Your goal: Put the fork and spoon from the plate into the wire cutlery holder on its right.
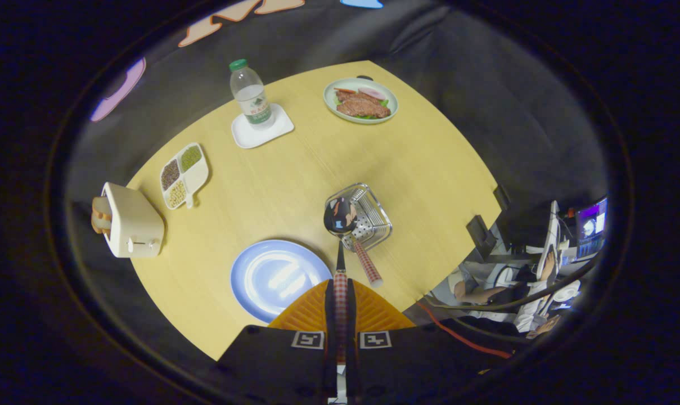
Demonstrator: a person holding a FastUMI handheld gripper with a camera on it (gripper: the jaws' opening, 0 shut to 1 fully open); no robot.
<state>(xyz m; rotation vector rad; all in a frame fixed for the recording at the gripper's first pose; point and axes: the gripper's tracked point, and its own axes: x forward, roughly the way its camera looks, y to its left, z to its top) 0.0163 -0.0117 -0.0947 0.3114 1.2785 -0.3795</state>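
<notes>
Claw [340, 284]: I see it clamped on a glossy metal spoon [340, 218] with a checked handle.
Holder: silvery wire cutlery basket [368, 216], fork handle [368, 262] protruding.
Plate: round blue glazed plate [275, 277], bare.

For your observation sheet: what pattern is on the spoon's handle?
Red-and-white check on the spoon handle, gripper view.

Wooden table [295, 185], plate [272, 275], holder [368, 219], toaster [131, 222]

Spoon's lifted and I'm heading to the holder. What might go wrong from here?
1. The hand-held gripper pinches only the spoon handle's end, so the bowl may swing or slip.
2. The fork handle leans out of the wire cutlery holder toward the spoon; clipping it may tip the holder.
</notes>
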